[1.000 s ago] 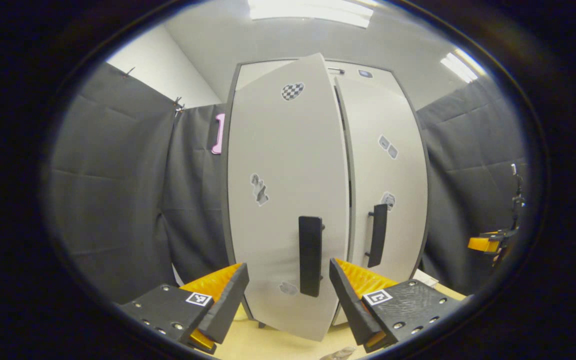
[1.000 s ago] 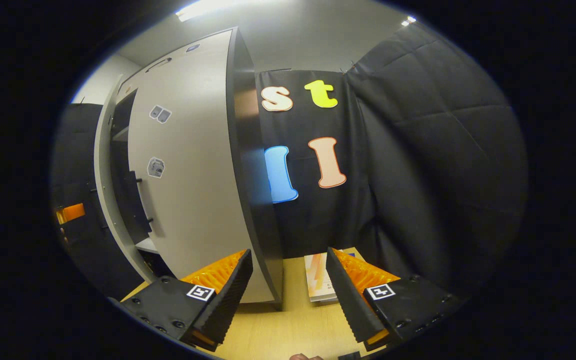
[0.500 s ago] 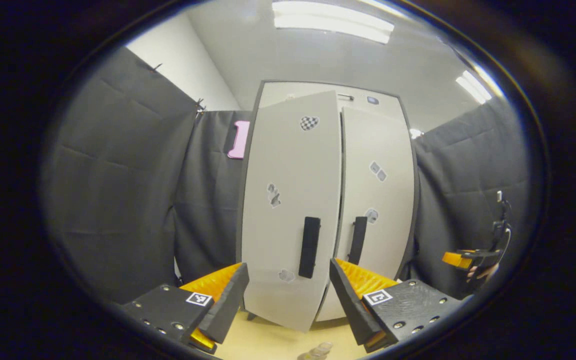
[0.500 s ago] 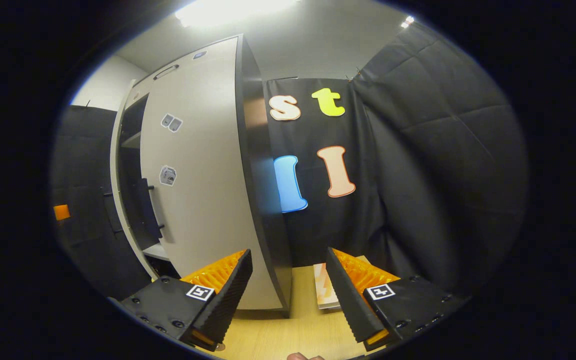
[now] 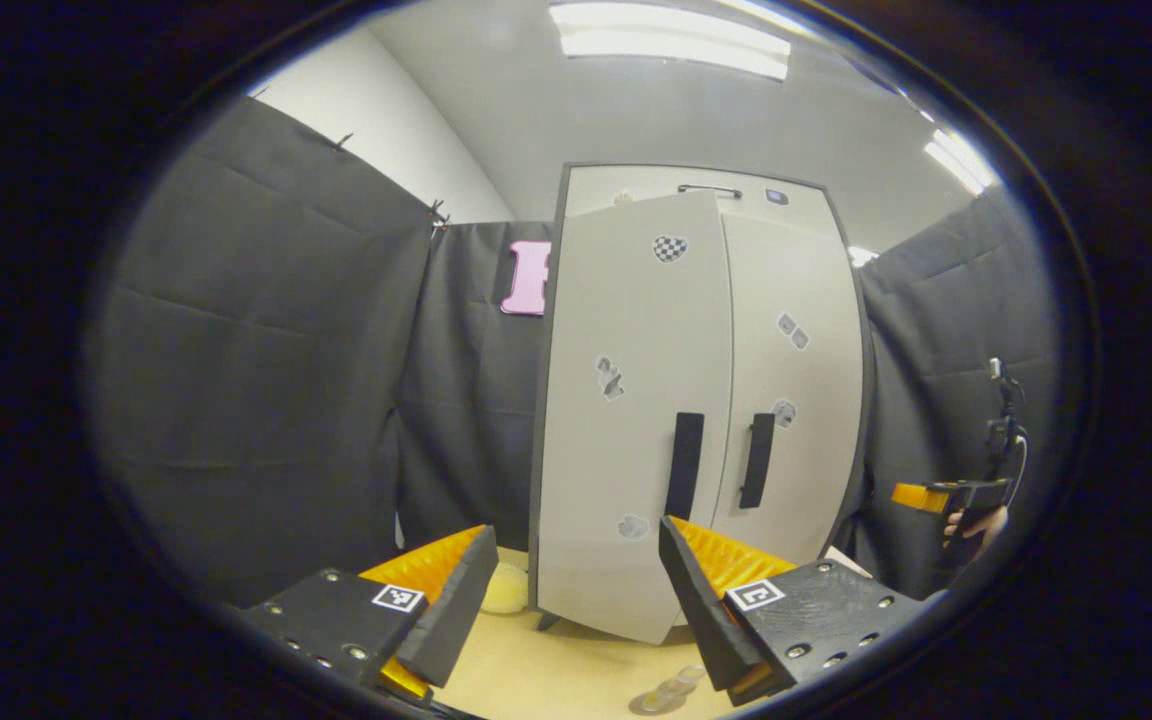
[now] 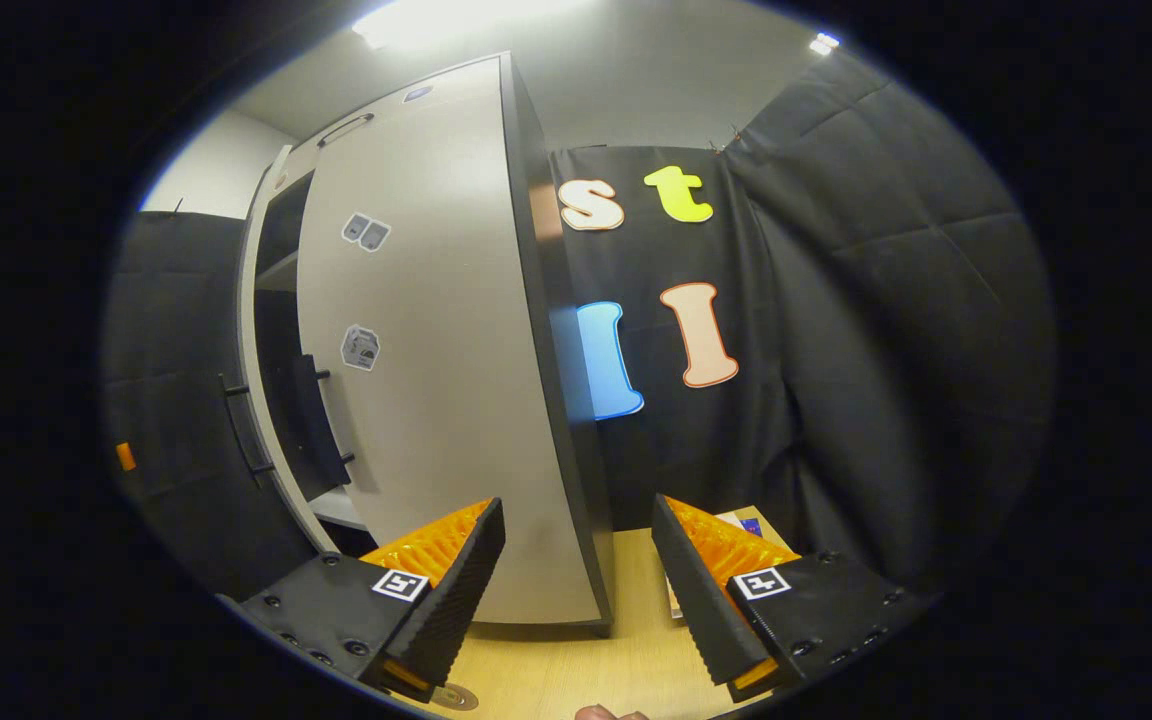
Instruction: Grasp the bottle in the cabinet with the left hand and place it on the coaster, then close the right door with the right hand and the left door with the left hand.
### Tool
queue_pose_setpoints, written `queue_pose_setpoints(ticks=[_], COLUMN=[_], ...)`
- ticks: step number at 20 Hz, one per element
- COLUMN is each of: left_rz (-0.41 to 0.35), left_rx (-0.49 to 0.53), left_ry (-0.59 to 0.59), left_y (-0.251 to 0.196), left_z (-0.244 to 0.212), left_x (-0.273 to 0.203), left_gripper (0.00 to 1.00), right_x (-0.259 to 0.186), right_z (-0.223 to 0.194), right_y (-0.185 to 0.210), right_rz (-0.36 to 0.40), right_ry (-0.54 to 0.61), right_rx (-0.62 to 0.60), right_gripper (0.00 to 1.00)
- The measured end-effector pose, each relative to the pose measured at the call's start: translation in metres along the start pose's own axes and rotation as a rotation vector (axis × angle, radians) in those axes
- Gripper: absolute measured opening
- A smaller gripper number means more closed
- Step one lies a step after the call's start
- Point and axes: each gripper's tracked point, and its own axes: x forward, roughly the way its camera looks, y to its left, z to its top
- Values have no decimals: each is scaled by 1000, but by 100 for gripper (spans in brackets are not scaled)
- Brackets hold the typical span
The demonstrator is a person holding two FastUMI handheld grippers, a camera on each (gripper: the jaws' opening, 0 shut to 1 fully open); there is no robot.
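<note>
The bottle (image 5: 664, 692) stands on the bench (image 5: 556, 675), in front of the cabinet (image 5: 701, 400). The left door (image 5: 631, 420) is slightly ajar (right door (image 6: 436, 400) shut). The left gripper (image 5: 576, 590) and right gripper (image 6: 576, 580) are both spread, holding nothing.

My left view looks level and head-on at the cabinet (image 5: 696, 400) front from a little way back. My right view sits near its right side, facing along that side toward the wall. Both share the cabinet's doors.
</note>
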Motion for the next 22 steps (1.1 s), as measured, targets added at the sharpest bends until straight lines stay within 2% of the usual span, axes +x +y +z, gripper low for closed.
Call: queue_pose_setpoints(ticks=[1, 3, 7, 12, 13, 14, 16, 18, 20, 22], left_rz=[-6, -15, -53, -120, -122, -125, -128, -132, -148, -169], left_rx=[6, 13, 120, 112, 118, 125, 132, 95, -5, -57], left_ry=[7, 32, 54, 87, 88, 86, 84, 82, 100, 121], left_y=[3, 7, 16, 19, 21, 25, 31, 32, 20, 9], left_z=[-2, -7, -11, -20, -20, -20, -22, -29, -41, -52], left_x=[7, 19, 35, 43, 43, 39, 37, 38, 41, 47], left_gripper=[94, 94, 94, 94, 94, 94, 94, 94, 94, 94], right_x=[-1, -5, -17, -33, -37, -41, -46, -48, -48, -46], right_z=[2, 0, -4, 1, 5, 9, 10, 4, 1, 1], right_y=[2, 4, 15, 26, 24, 24, 26, 28, 27, 16], right_rz=[-9, -41, -88, -129, -148, -160, -177, -191, -206, -244], right_ry=[-9, -6, 17, 2, -8, -21, -32, -21, -5, -1], right_rx=[-8, -14, 23, 4, 2, 7, 18, 17, 0, -1], right_gripper=[91, 95, 95, 95, 91, 95, 95, 95, 95, 95])
